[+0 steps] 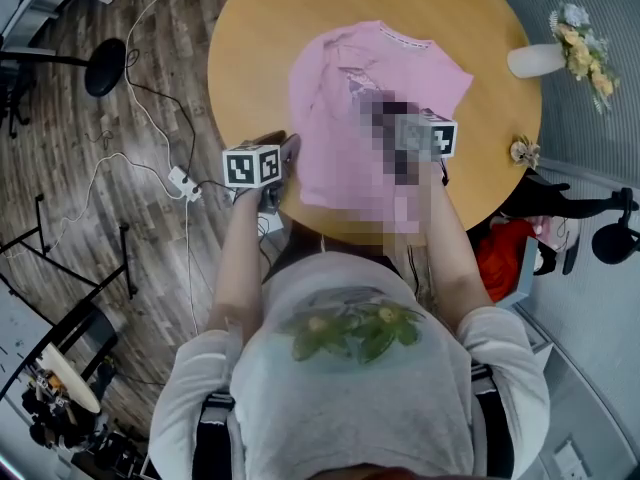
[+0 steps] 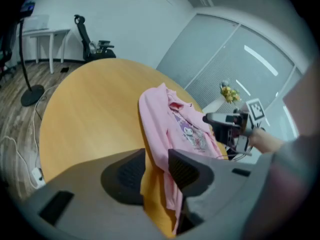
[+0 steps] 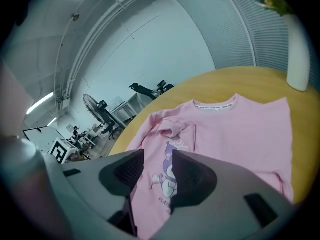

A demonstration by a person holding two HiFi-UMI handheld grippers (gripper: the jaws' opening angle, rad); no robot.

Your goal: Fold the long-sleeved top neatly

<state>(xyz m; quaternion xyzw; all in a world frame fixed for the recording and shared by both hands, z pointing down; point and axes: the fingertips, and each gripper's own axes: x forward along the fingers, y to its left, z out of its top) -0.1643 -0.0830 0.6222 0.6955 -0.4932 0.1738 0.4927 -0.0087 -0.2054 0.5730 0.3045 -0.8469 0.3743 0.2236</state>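
Observation:
A pink long-sleeved top (image 1: pixel 350 98) lies front up on the round wooden table (image 1: pixel 260 28), collar toward the far edge. Its left side and sleeve are folded in over the printed front (image 3: pixel 170 174). My left gripper (image 1: pixel 292 153) is at the top's near left corner by the table edge, and in the left gripper view pink cloth (image 2: pixel 157 149) runs between its jaws, which are shut on it. My right gripper (image 1: pixel 400 128) hovers over the middle of the top, partly under a mosaic patch. In the right gripper view its jaws (image 3: pixel 157 166) stand open with nothing in them.
A white vase of flowers (image 1: pixel 540 60) stands at the table's far right, a small ornament (image 1: pixel 523 151) near the right edge. Cables and a power strip (image 1: pixel 185 183) lie on the wood floor at the left, beside a stand base (image 1: pixel 105 68).

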